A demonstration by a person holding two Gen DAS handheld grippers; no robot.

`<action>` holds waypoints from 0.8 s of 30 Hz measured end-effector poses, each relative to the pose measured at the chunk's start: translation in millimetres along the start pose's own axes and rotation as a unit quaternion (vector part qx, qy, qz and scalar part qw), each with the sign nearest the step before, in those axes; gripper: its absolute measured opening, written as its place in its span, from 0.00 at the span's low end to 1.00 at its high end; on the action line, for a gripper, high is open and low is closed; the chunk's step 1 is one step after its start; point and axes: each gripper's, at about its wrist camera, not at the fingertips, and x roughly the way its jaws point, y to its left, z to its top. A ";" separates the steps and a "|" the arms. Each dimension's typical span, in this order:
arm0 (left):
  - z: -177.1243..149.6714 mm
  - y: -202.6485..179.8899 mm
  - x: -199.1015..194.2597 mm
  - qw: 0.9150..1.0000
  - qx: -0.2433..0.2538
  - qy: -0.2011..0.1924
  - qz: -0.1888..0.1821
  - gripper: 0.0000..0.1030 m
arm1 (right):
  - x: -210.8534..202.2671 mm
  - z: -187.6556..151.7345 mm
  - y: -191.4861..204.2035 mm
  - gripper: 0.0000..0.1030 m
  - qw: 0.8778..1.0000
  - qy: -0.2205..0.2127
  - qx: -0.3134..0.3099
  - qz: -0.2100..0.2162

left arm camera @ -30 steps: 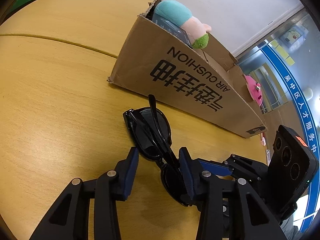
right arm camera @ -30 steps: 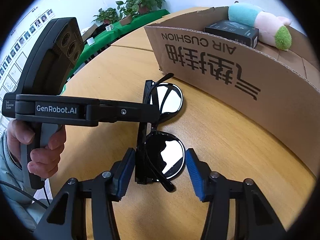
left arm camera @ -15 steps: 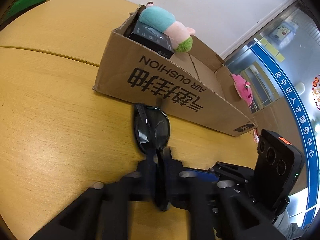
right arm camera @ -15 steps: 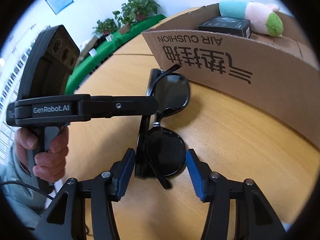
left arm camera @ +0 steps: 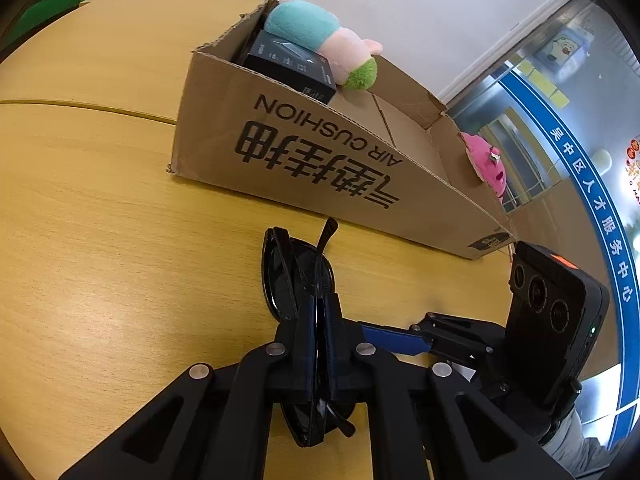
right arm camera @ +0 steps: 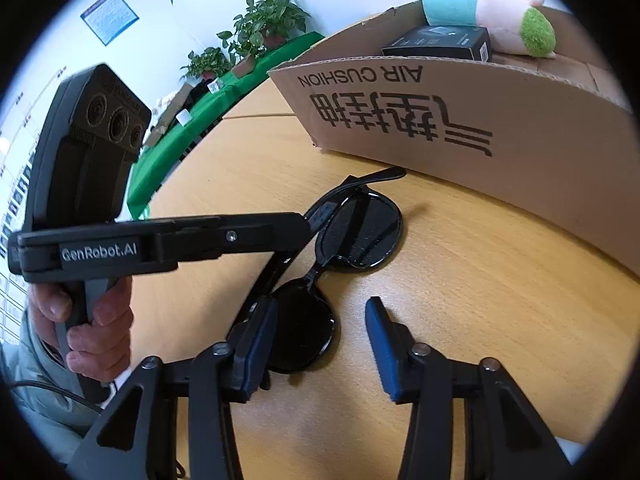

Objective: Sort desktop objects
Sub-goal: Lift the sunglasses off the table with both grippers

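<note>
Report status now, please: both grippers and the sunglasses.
Left hand-held gripper shut on sunglasses. Right hand-held gripper open beside them. Cardboard box close ahead.

The left tool [left arm camera: 316,320] hides the sunglasses' [left arm camera: 294,276] bridge.

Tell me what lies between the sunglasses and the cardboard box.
Only bare wooden table lies between the sunglasses and the cardboard box; the right wrist view shows it. One temple tip almost reaches the box.
</note>
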 end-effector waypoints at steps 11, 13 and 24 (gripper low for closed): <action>-1.0 -4.6 3.1 1.000 0.007 0.022 -0.006 0.08 | -0.5 -3.9 -3.3 0.13 1.000 0.005 0.005 0.001; -1.3 -8.0 2.8 1.000 0.014 0.025 -0.007 0.08 | -3.9 -9.4 -7.6 0.10 1.000 0.009 0.005 0.010; -5.2 1.4 0.7 0.999 -0.002 0.036 -0.019 0.32 | -4.5 -9.3 -5.7 0.07 1.000 0.006 0.009 0.010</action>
